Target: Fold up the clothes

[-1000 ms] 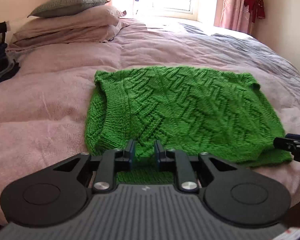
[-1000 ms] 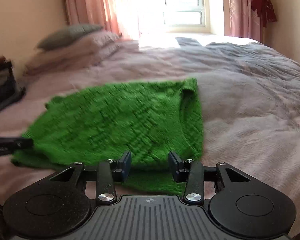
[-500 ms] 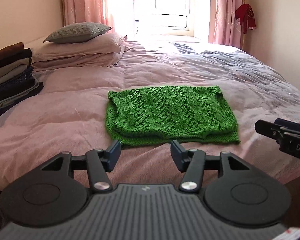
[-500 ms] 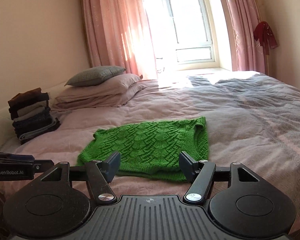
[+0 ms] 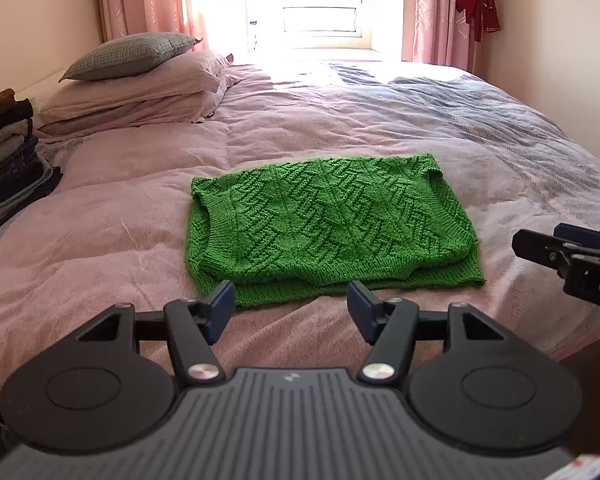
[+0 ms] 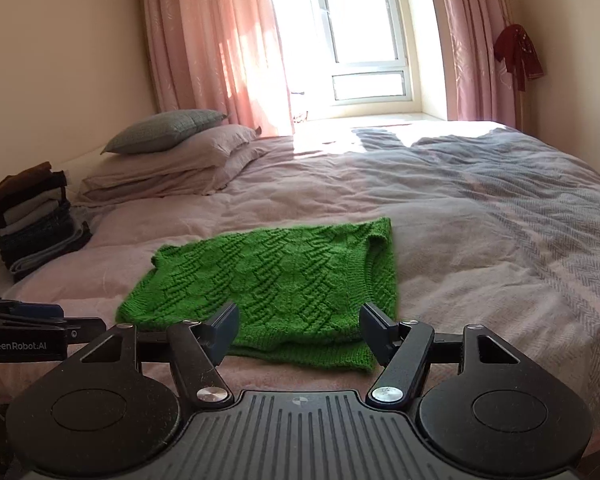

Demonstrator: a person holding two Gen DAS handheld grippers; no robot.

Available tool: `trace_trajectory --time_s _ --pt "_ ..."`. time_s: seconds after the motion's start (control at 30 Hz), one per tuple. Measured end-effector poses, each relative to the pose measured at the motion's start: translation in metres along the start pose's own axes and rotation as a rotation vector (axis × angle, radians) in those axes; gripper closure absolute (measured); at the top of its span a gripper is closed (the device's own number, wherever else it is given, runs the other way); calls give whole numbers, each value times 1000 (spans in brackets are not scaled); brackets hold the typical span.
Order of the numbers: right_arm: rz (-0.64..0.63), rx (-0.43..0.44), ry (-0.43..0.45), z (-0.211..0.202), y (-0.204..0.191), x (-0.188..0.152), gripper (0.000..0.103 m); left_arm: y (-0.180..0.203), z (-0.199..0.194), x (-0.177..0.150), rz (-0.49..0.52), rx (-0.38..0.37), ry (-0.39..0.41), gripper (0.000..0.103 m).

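A chunky green cable-knit sweater (image 5: 332, 224) with a raised zigzag pattern lies folded into a neat rectangle on the soft, wrinkled pink duvet (image 5: 100, 240). The left gripper (image 5: 291, 308) is opening, empty, above the near hem; the right gripper (image 6: 298, 330) stands wide, holding nothing.

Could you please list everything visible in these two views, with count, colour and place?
sweater: one, green knit, folded flat on near bed.
bed: one, pink cover, grey toward right.
pillows: three stacked, grey top, pink below, far left.
folded clothes stack: one, brown to dark blue, left edge.
curtains: pink, flanking window.
red garment: one, hanging far right.
left gripper: black, jaws opening, empty.
right gripper: black, open, empty.
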State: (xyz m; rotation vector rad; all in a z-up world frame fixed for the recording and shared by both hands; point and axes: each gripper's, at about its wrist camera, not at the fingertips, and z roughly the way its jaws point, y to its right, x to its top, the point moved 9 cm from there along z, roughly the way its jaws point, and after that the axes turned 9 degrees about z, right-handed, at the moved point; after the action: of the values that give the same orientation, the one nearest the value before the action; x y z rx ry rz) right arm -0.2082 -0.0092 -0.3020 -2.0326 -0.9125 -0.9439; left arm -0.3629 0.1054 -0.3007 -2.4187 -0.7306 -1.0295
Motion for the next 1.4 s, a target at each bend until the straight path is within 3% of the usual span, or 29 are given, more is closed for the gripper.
trace_trajectory --time_s 0.33,0.57,0.83,0.9,1.03,1.23,1.4 --pt "17 -51 -90 58 24 -6 39 -27 62 -6 -57 -21 -79 40" --pt "182 -77 -129 92 74 -9 39 -57 93 -10 -80 -51 -48 47" --pt "553 12 -147 127 126 -11 40 -71 135 2 -123 -140 16 68" --pt "568 17 -156 133 130 -12 40 -70 143 4 -112 -148 31 69" --pt "575 58 -160 141 128 -12 40 -64 170 -14 -62 -141 -33 70" --pt "607 117 -168 151 121 -16 42 -66 162 -11 -88 -154 3 72" --pt "775 201 -142 168 132 -17 57 -74 164 -13 -128 -177 -10 72"
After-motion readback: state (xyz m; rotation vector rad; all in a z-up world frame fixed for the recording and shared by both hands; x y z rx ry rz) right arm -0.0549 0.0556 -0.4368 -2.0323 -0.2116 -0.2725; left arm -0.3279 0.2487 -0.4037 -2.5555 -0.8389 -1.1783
